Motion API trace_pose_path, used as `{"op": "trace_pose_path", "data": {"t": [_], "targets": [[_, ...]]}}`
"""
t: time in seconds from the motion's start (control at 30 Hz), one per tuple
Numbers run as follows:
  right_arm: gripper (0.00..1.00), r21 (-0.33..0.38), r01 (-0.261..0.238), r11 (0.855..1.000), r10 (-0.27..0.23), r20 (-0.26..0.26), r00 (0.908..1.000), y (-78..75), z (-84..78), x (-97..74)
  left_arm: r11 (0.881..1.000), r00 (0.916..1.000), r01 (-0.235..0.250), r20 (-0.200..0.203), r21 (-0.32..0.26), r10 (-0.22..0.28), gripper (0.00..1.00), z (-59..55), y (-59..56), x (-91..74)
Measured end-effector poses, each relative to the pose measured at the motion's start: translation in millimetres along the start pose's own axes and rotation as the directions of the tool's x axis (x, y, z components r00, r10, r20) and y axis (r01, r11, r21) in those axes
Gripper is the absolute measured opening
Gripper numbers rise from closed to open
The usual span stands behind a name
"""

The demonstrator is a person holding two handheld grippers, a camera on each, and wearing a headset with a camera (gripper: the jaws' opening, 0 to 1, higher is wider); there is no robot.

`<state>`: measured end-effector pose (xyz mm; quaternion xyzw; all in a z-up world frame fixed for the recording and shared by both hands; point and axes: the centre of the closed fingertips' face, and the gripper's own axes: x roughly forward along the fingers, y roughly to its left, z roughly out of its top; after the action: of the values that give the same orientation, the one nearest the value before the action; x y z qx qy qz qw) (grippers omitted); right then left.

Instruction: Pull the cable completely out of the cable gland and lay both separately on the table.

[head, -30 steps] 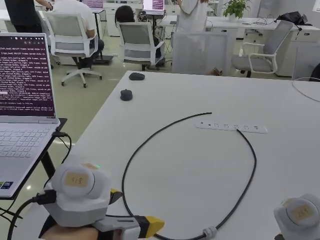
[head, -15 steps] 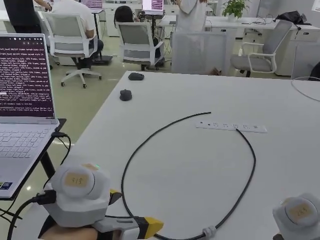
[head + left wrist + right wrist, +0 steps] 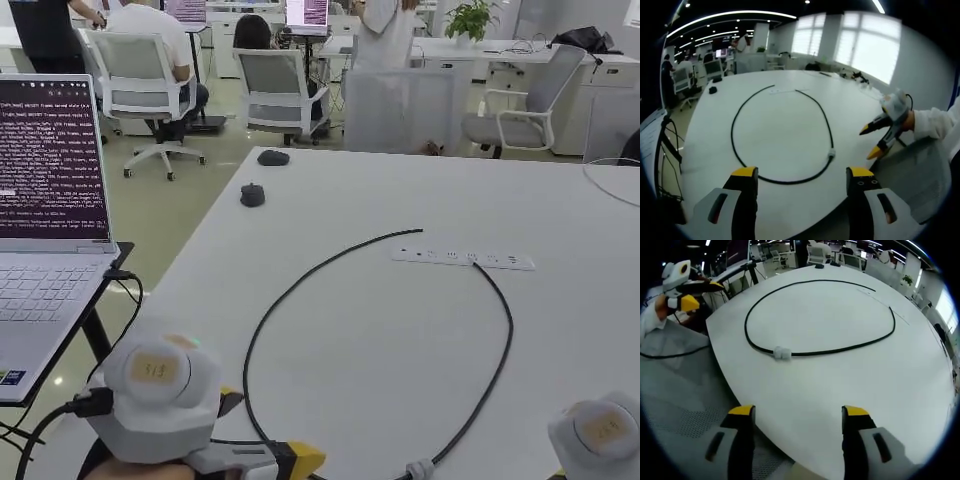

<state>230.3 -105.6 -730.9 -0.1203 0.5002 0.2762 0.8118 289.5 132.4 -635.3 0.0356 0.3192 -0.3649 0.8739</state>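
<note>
Head view shows a white counter [image 3: 380, 340] with a black cable [image 3: 511, 325] lying on it in a wide loop. One end lies free just beside a white power strip [image 3: 462, 257], and the other side of the loop runs up to that strip. The pale cable gland [image 3: 420, 468] sits threaded on the cable at the part of the loop nearest the counter's near edge. The left hand-held gripper [image 3: 802, 172] hovers off that edge with its yellow-tipped jaws spread wide and nothing between them. The right hand-held gripper [image 3: 799, 410] does the same further along the near edge, also wide apart and empty. Neither touches the cable. A laptop [image 3: 50, 200] stands off the counter's left edge.
</note>
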Motion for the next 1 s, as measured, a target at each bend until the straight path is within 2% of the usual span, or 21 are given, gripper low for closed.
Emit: {"op": "trace_pose_path", "data": {"t": [0.23,0.47,0.53,0.8,1.0], "targets": [[0.73,-0.002,0.000,1.000,0.000,-0.002,1.0000,-0.1,-0.2,-0.3,1.000,1.0000,0.001,-0.001,0.000,-0.001,0.72,-0.1,-1.0,-0.2],[0.72,-0.008,0.001,1.000,-0.001,0.005,1.0000,0.3,1.3,-1.2,0.996,0.9992,0.014,0.039,-0.091,-0.011,0.72,3.9,2.6,-2.8],[0.72,-0.011,0.002,1.000,-0.002,0.010,0.9999,0.5,2.9,-2.1,0.995,0.9991,0.012,0.042,-0.100,-0.008,0.71,4.0,3.6,-3.0],[0.71,-0.031,-0.009,0.999,0.009,0.014,0.9999,6.3,5.8,-3.8,0.996,0.9991,0.013,0.040,-0.090,-0.009,0.71,4.5,2.2,-3.5],[0.69,0.001,-0.051,0.999,0.051,0.069,0.9963,9.8,21.9,-5.1,0.996,0.9993,0.018,0.035,-0.093,-0.015,0.70,3.1,2.4,-2.9]]}}
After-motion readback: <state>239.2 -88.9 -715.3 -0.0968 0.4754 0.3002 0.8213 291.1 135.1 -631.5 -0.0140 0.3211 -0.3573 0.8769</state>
